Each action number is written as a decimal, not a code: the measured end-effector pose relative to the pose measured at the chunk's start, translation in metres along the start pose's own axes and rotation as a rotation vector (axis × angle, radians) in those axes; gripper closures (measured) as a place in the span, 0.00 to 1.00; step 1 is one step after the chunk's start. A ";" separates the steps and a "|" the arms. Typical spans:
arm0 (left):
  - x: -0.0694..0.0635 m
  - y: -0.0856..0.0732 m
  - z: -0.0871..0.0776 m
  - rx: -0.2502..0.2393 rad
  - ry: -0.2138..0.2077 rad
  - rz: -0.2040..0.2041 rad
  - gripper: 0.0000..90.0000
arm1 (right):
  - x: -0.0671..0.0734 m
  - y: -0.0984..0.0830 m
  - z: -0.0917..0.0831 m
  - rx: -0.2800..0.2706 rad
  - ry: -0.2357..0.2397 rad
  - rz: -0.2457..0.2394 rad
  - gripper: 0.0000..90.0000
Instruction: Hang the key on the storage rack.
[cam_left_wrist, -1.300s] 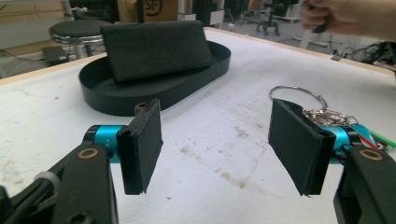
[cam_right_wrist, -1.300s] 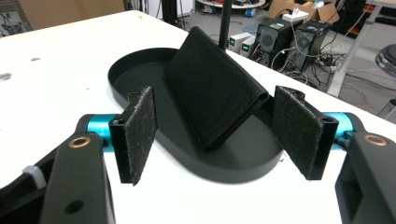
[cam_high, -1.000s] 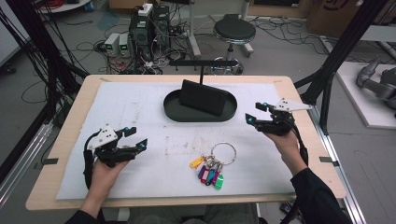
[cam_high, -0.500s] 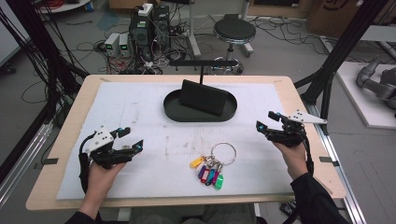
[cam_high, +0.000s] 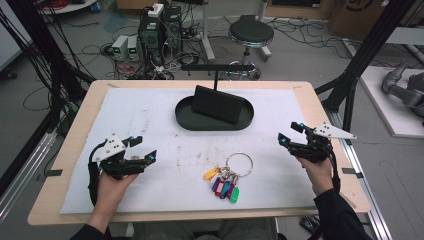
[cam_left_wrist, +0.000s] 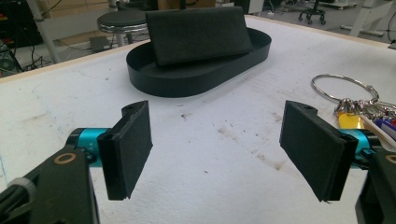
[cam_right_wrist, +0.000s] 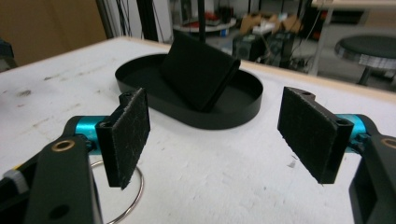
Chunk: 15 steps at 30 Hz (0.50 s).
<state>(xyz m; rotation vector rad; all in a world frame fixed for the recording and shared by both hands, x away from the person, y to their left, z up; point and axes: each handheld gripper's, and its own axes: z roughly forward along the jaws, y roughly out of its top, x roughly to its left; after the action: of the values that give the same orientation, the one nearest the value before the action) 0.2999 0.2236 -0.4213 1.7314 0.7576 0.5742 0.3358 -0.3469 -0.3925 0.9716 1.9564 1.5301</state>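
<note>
On the white mat, a black tray and keys.

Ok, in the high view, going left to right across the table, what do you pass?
Left gripper → bunch of keys with coloured tags → right gripper. The black oval tray sits farther back, above the keys, so it's left out.

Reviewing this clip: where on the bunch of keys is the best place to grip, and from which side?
Probably the big metal ring of the key bunch: it lies flat on the white mat, clear of the coloured tags, on the bunch's far right. The right gripper, jaws open and empty, could come down from above and pinch its bare right-hand arc.
</note>
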 end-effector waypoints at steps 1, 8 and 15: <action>-0.001 0.000 -0.001 -0.002 0.001 0.001 0.28 | 0.000 -0.002 0.000 -0.011 -0.004 -0.007 0.28; -0.002 0.003 0.001 -0.006 0.001 0.009 0.28 | 0.006 -0.007 0.002 0.034 0.008 -0.024 0.27; -0.004 0.003 0.006 0.002 -0.012 0.012 0.28 | 0.011 -0.008 0.005 0.050 0.007 -0.024 0.24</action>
<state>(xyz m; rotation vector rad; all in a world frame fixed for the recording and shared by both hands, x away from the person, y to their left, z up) 0.3022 0.2166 -0.4197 1.7406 0.7396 0.5714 0.3305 -0.3362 -0.4013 0.9607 2.0131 1.4798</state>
